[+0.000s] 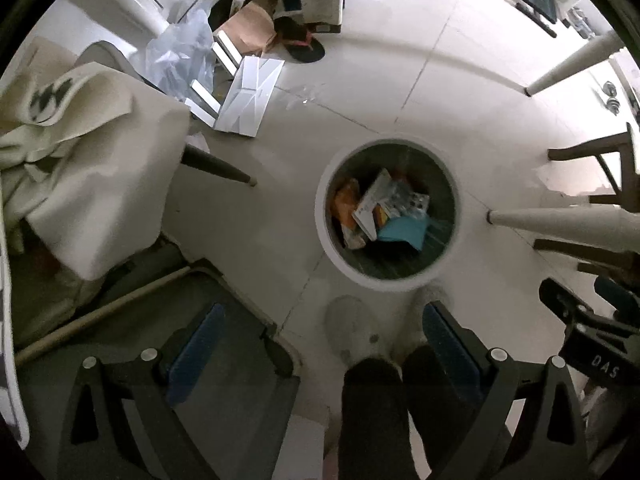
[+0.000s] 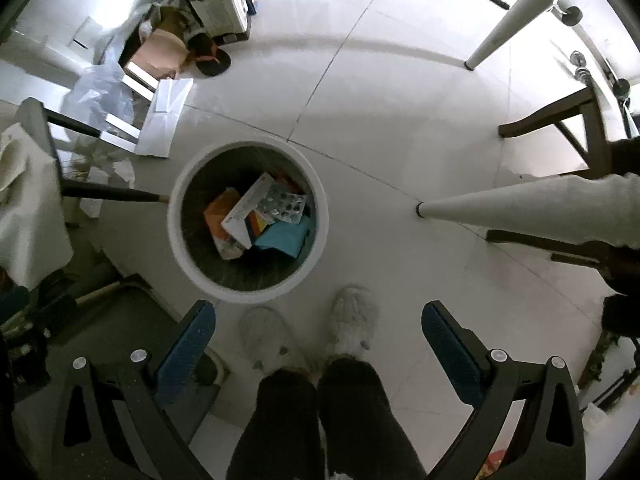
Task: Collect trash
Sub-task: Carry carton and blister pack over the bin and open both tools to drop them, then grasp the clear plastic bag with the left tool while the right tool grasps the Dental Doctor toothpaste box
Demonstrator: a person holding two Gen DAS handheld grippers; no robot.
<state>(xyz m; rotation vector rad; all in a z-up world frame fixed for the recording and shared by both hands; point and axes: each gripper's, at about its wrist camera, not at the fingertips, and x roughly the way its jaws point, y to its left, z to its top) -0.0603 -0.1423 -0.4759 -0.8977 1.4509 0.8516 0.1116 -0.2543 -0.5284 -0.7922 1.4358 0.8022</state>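
A round white trash bin (image 1: 322, 216) (image 2: 174, 224) stands on the tiled floor, seen from straight above. Inside lie a white box (image 1: 374, 204) (image 2: 244, 208), a silver blister pack (image 1: 412, 202) (image 2: 284, 204), a teal sheet (image 1: 402, 232) (image 2: 282, 238) and an orange packet (image 1: 346, 200) (image 2: 216, 212). My left gripper (image 1: 322, 320) points down, high over the floor just in front of the bin, open and holding nothing. My right gripper (image 2: 318, 314) also points down, open wide, with nothing between its blue pads (image 2: 448, 344).
The person's dark trouser legs (image 2: 312, 412) and white slippers (image 2: 352, 320) stand just in front of the bin. White table legs (image 2: 500, 204) and dark wooden chair legs (image 2: 560, 116) are to the right. Cardboard (image 1: 248, 28), clear plastic (image 1: 180, 52) and white sheets (image 1: 248, 96) litter the far left. A cream cloth (image 1: 80, 152) drapes a chair.
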